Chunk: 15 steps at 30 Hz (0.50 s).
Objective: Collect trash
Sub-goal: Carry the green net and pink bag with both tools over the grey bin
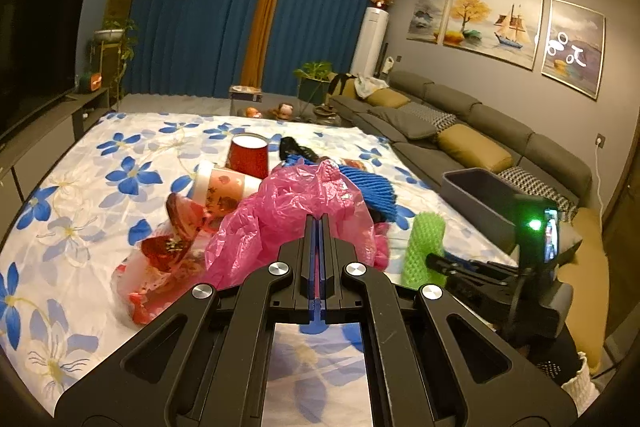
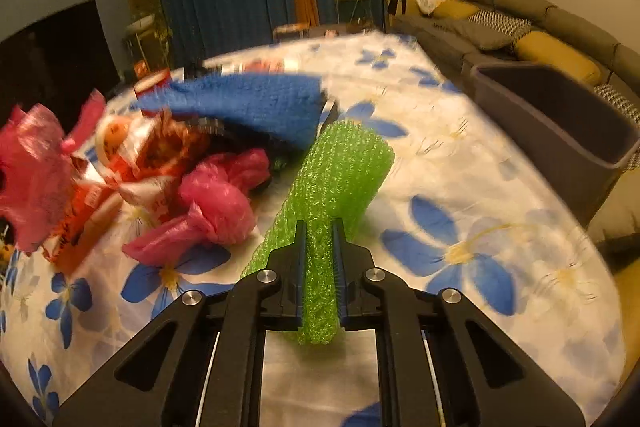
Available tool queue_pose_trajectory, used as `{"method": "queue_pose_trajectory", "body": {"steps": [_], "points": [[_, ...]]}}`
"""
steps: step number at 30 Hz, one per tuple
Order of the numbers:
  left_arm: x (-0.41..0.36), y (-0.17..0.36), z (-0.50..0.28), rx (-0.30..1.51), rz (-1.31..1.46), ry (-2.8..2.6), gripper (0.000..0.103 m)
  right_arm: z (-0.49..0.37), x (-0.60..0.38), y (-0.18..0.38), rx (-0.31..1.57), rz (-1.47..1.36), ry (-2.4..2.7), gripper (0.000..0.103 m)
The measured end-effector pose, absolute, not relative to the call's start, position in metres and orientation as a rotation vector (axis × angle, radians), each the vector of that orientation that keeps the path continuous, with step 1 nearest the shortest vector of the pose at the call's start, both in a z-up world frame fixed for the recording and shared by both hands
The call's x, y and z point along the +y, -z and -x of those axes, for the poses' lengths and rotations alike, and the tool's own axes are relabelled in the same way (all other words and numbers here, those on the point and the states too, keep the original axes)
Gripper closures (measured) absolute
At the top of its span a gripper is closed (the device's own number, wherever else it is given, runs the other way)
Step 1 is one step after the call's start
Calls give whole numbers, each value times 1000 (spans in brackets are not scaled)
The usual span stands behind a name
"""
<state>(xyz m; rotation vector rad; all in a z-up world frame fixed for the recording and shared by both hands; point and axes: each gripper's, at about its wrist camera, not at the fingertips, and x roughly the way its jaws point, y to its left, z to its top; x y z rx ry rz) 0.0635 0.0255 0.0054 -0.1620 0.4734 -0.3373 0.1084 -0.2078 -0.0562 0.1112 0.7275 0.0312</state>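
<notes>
My left gripper (image 1: 318,223) is shut on a crumpled pink plastic bag (image 1: 296,215), held above the trash pile. My right gripper (image 2: 320,227) is shut on a green foam net sleeve (image 2: 340,179), which also shows in the left wrist view (image 1: 424,247). The pile on the flowered tablecloth (image 2: 480,227) holds a blue foam net (image 2: 248,103), a knotted pink bag (image 2: 216,199), red wrappers (image 1: 160,259), a red paper cup (image 1: 248,155) and a tipped cup (image 1: 220,187). A grey bin (image 2: 560,115) stands at the table's right edge.
A grey sofa with yellow cushions (image 1: 460,131) runs along the right wall beyond the bin. A TV on a low cabinet (image 1: 36,47) is at the left. Blue curtains (image 1: 200,15) and potted plants are at the back.
</notes>
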Motion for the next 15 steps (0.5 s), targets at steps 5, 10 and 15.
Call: {"method": "queue_pose_trajectory", "body": {"steps": [5,10,15], "points": [[10,-13,-68,471,167,388,103,-91,-228,30,624,-121,-25,90],[-14,-26,-79,462,167,451,103,-79,-252,7,539,-127,-6,90],[-55,-44,-92,437,134,522,103,-71,-288,-9,469,-144,49,90]]}}
